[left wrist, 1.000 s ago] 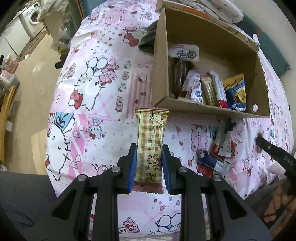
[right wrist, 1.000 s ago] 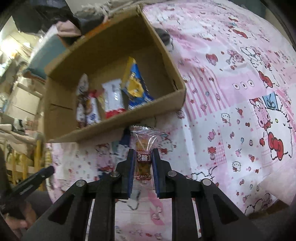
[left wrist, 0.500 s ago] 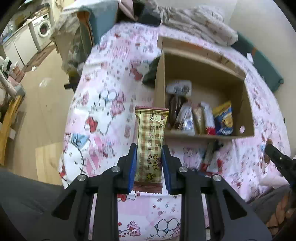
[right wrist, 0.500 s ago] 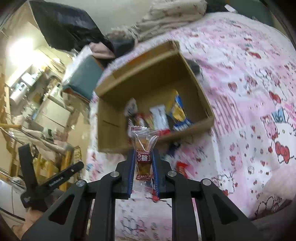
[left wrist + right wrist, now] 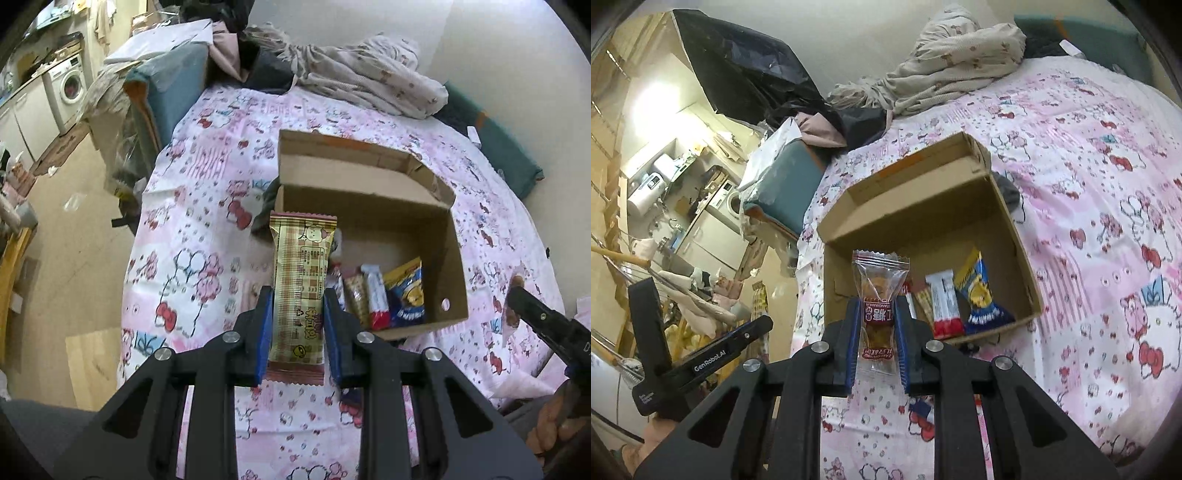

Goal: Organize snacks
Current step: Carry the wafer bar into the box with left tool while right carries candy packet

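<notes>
My left gripper is shut on a long yellow checked snack bar, held upright high above the bed, in front of the open cardboard box. My right gripper is shut on a clear-wrapped snack with a red label, also held high in front of the box. Several snacks stand in the box: a blue-and-yellow packet, a red-and-white bar and a tan bar. The same blue packet shows in the right wrist view.
The box sits on a pink cartoon-print sheet. Rumpled bedding and dark clothes lie behind it. A floor with a washing machine is at the left. Loose snacks lie partly hidden under the fingers.
Both grippers have risen and pulled back from the box with their snacks still held. The box now looks smaller and farther below.
</notes>
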Action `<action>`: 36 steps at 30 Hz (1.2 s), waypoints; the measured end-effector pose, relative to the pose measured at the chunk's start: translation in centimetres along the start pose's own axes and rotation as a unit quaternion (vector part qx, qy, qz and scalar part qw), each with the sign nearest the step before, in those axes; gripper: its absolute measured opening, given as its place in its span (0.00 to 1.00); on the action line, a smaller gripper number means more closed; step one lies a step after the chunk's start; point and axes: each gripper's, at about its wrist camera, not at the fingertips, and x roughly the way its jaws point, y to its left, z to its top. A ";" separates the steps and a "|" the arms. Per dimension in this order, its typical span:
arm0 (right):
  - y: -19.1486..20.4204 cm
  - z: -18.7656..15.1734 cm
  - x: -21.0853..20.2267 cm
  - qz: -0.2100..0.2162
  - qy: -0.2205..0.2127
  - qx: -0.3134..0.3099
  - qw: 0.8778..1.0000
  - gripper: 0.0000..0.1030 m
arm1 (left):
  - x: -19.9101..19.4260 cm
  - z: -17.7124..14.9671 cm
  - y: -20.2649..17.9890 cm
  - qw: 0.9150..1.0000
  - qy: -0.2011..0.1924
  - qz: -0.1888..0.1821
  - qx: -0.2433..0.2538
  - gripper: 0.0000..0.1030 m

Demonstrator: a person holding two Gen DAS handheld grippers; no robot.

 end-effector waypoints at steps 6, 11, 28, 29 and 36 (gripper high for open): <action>-0.4 1.5 1.3 -0.007 0.004 0.002 1.000 0.18 | 1.0 1.4 -1.0 1.000 -0.002 -0.006 0.007 0.21; -0.9 2.4 2.8 -0.014 0.008 0.003 1.000 0.18 | 2.0 2.5 -1.8 1.000 -0.003 -0.009 0.016 0.21; -4.1 3.0 8.0 -0.021 0.029 0.024 0.999 0.18 | 8.3 3.7 -3.8 0.999 0.019 0.000 0.042 0.21; -4.2 2.9 8.3 -0.021 0.031 0.024 0.999 0.18 | 8.8 3.5 -3.9 0.999 0.022 -0.002 0.044 0.21; -5.3 2.5 10.2 -0.029 0.045 0.026 0.998 0.18 | 11.3 2.6 -3.6 0.998 0.026 0.007 0.052 0.21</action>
